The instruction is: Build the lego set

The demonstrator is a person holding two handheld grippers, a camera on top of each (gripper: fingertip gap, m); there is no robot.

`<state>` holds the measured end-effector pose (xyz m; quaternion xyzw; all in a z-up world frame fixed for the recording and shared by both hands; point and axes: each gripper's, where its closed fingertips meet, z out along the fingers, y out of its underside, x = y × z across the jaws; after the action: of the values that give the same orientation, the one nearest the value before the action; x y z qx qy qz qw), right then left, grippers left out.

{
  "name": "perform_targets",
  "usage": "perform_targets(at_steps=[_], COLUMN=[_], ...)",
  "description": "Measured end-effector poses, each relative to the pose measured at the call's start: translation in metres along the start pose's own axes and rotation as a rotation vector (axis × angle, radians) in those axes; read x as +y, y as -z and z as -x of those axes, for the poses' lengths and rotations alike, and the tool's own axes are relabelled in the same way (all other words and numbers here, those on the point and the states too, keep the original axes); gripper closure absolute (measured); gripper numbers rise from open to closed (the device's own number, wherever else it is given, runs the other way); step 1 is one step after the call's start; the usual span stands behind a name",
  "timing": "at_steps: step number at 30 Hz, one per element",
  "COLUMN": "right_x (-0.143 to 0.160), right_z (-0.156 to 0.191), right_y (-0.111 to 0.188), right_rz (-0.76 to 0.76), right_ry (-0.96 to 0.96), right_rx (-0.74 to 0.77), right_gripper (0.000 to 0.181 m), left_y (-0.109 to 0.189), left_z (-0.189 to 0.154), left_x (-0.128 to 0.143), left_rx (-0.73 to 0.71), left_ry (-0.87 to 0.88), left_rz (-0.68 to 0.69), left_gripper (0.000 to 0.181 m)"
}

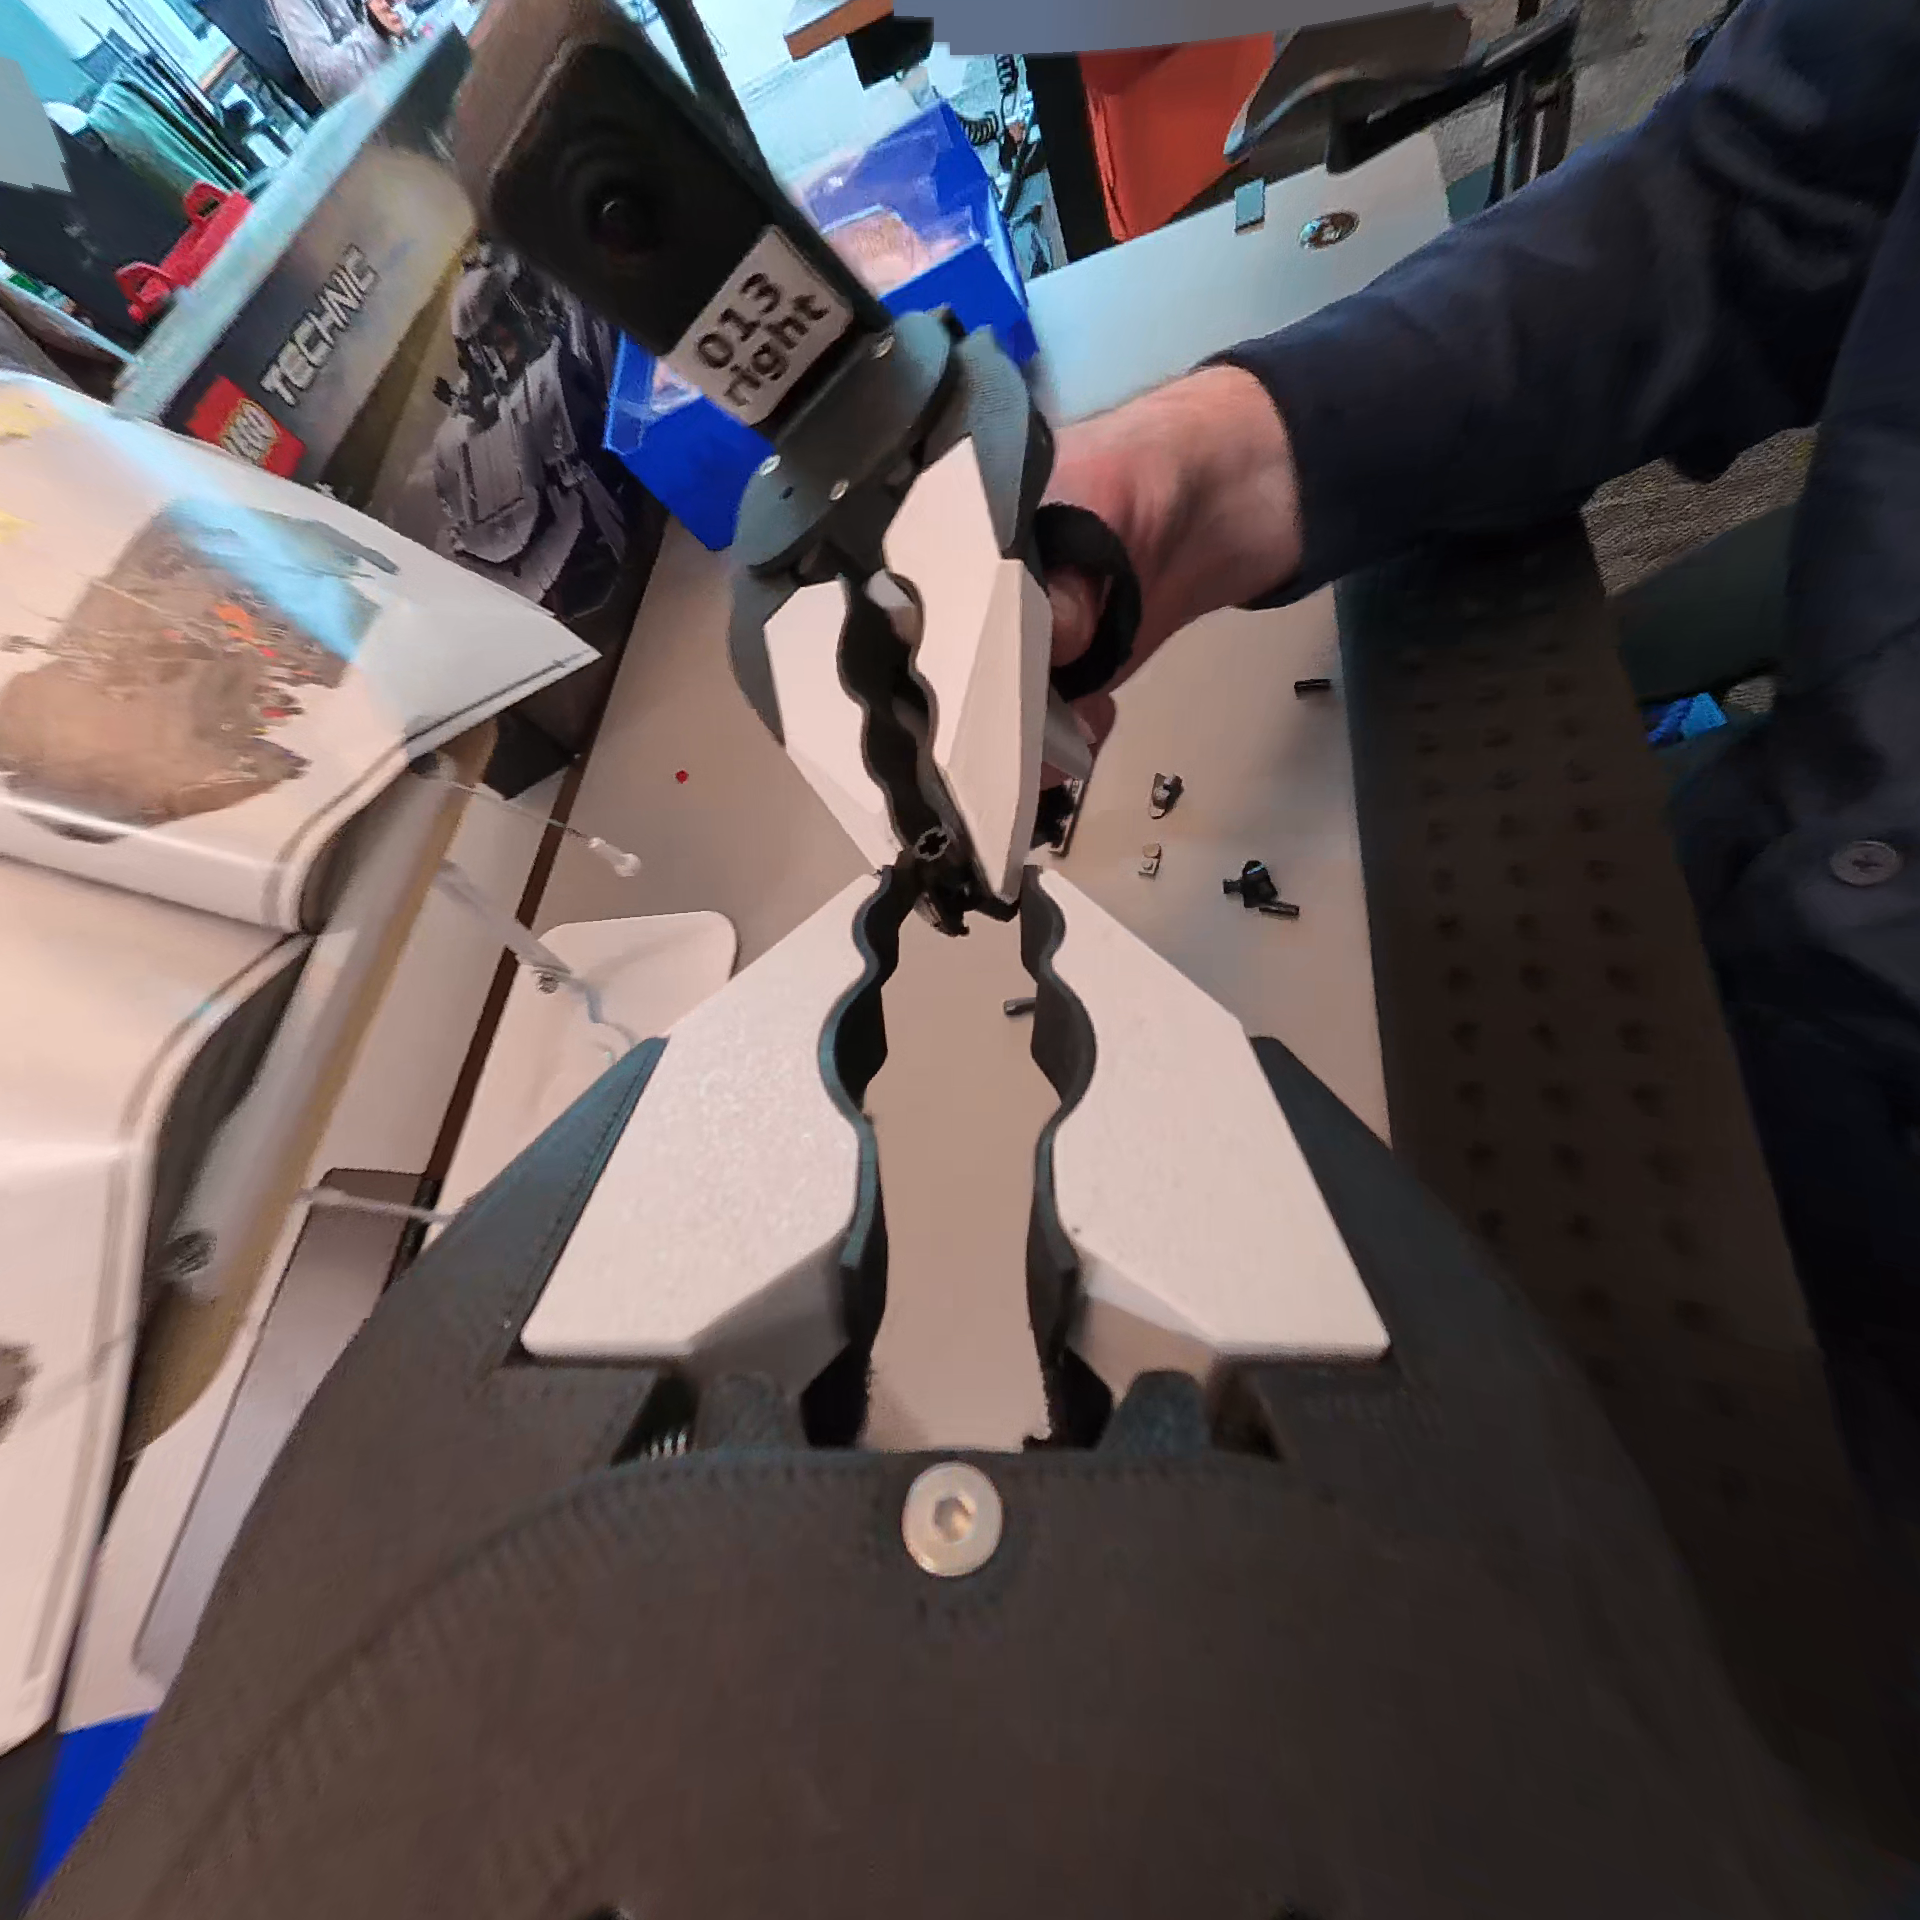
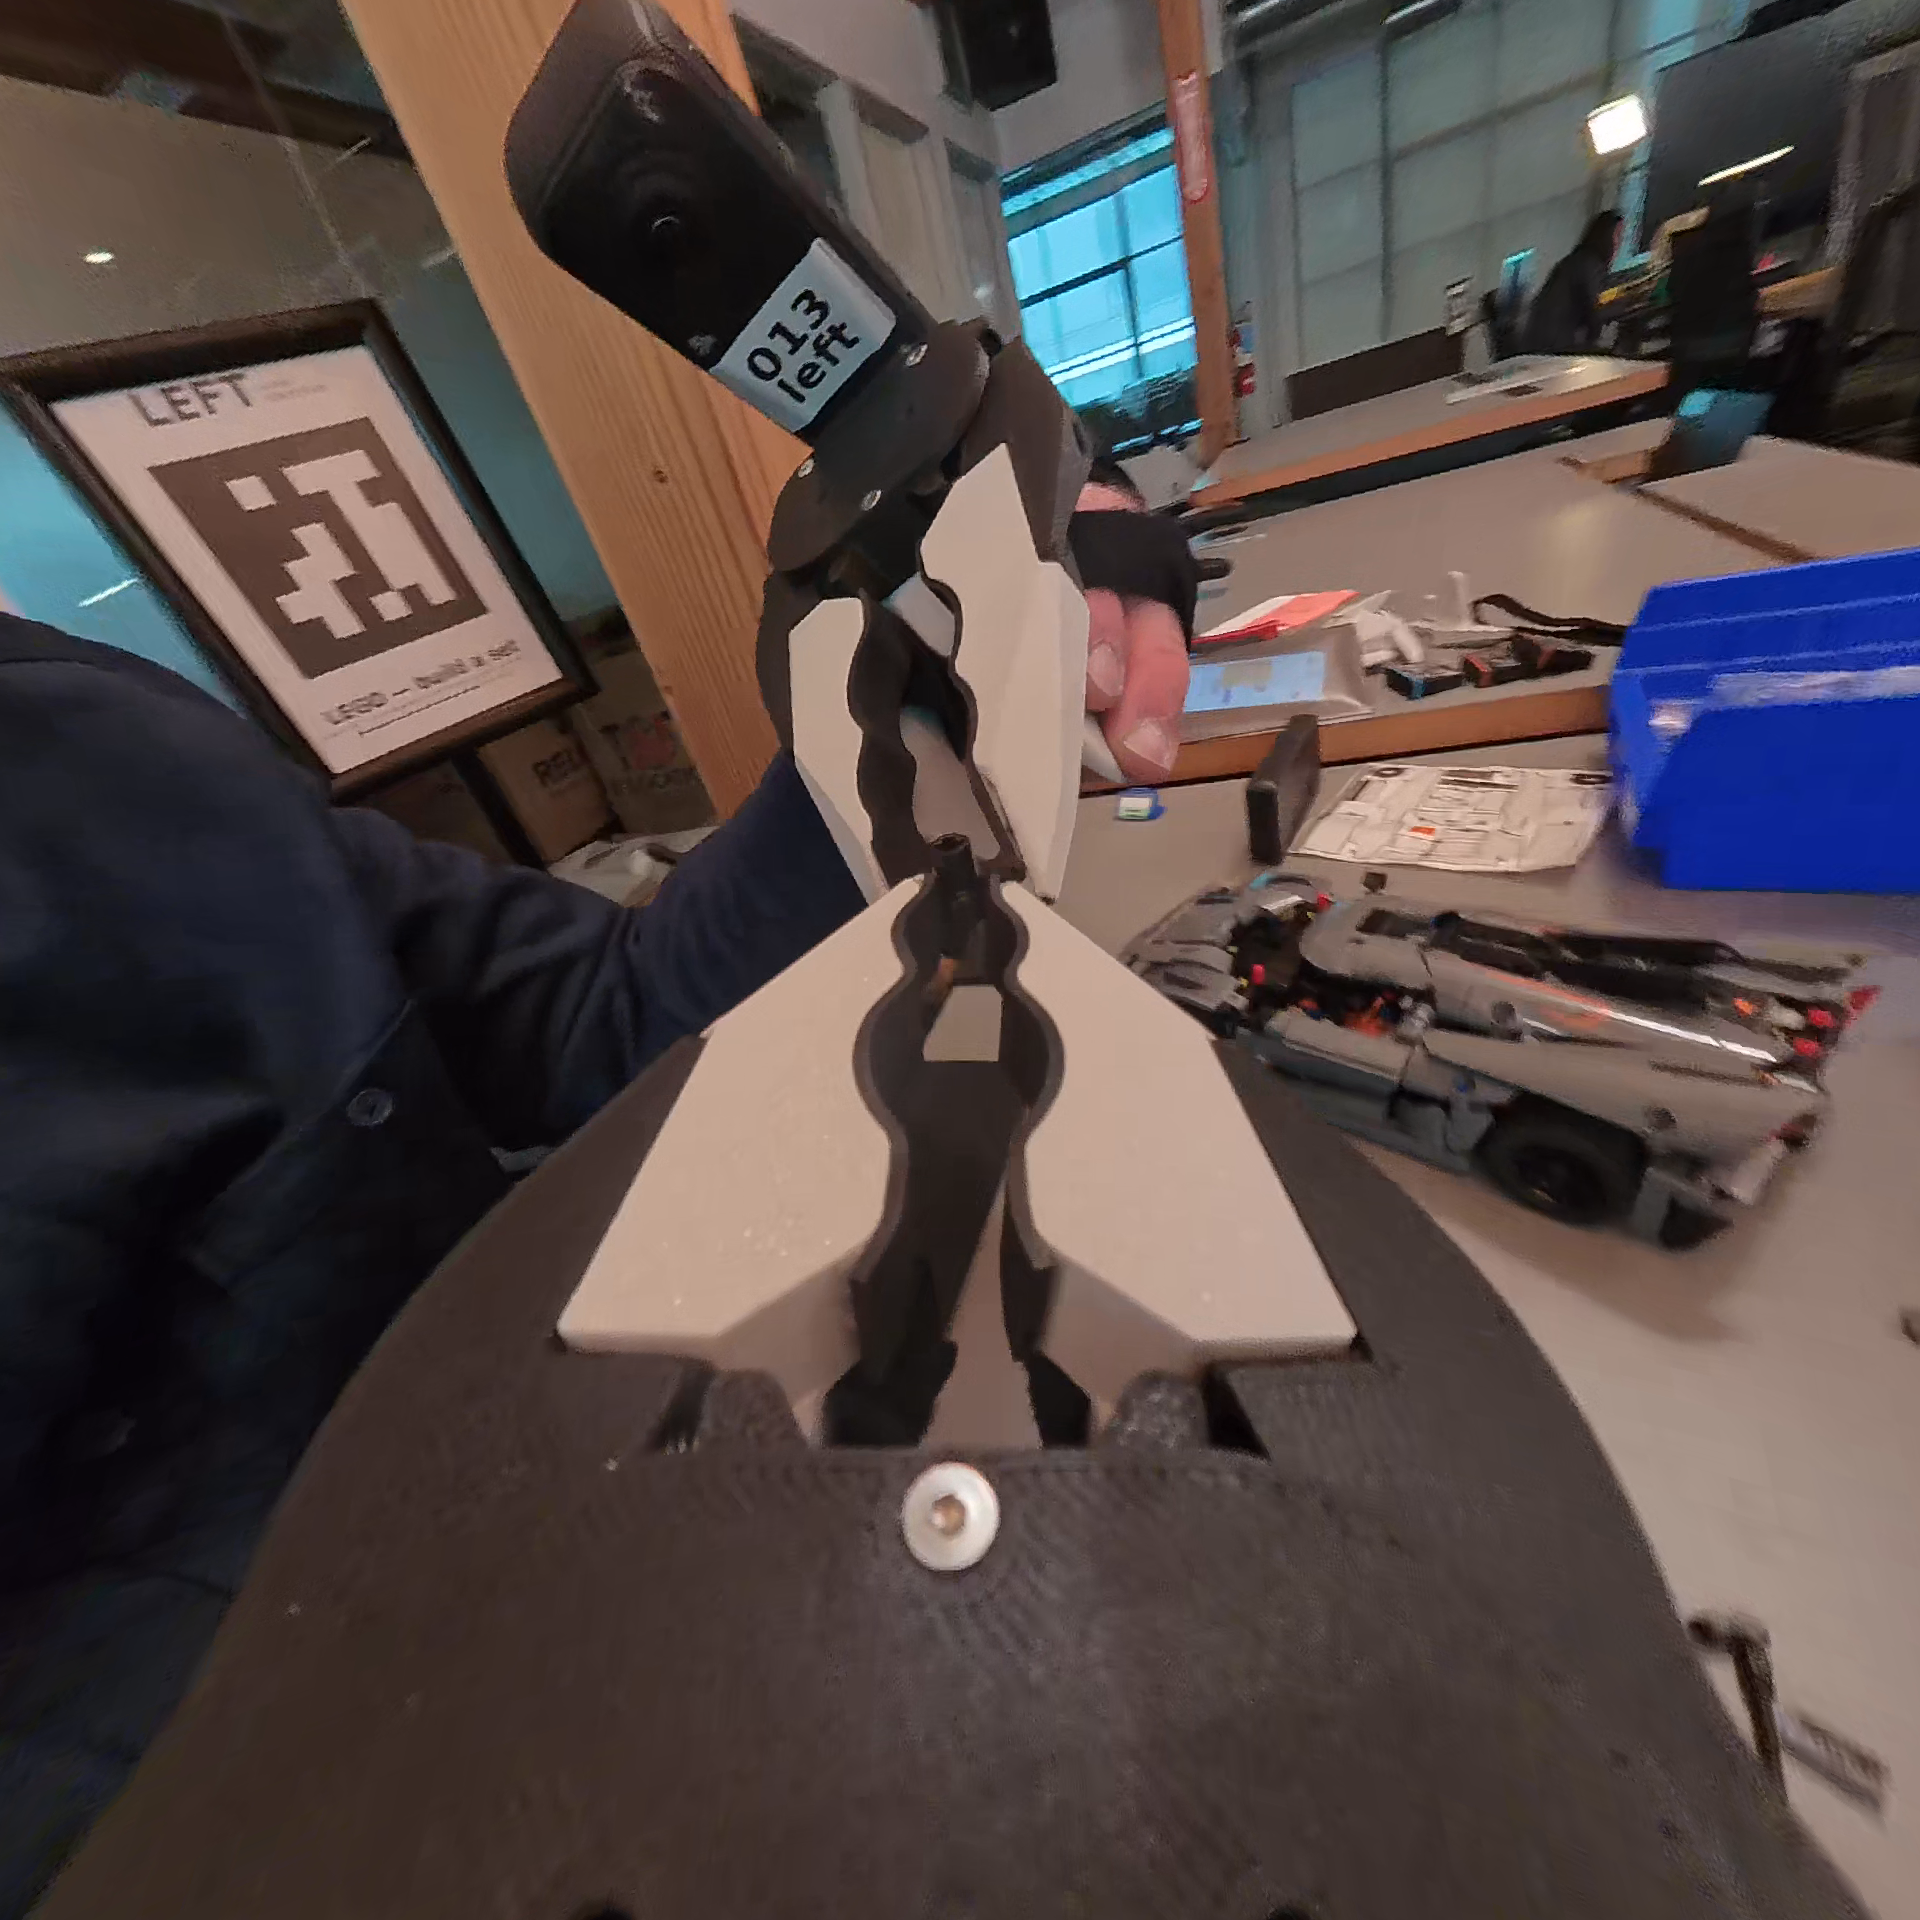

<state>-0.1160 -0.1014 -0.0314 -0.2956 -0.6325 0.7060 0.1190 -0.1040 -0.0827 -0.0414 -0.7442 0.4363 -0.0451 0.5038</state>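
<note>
The right gripper clamps a small black Lego pin at its tips; the left gripper stands open—tip to tip above the table, beside the grey Lego car.

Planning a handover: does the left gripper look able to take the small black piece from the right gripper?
Probably yes. The left gripper is open with its tips either side of the small black piece pinched by the right gripper; nothing lies between.

Model car on counter, bin behind it, leaflet between; booklet left, set box behind.
</note>
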Motion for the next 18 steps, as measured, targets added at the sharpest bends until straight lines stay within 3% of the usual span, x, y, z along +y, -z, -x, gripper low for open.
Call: perform_targets(at_steps=[9, 13, 18], right_x=[-0.045, -0.043, -0.023], right_z=[0.0, -0.016, -0.041], right_y=[-0.068, -0.102, -0.123], right_rz=[0.051, 0.037, 0.03], right_ry=[-0.004, 0.001, 0.018], right_rx=[-0.218, -0.186, -0.084], right_gripper=[0.175, 0.176, 0.176], left_y=[0.082, 0.109, 0.12], left_z=[0.016, 0.02, 0.024], left_x=[-0.002, 0.022, 0.059], left_rx=[-0.12, -0.2, -0.31], left_ry=[0.021, 0.08, 0.133], left_rz=[-0.006, 0.011, 0.055], left_gripper=[0.16, 0.16, 0.156])
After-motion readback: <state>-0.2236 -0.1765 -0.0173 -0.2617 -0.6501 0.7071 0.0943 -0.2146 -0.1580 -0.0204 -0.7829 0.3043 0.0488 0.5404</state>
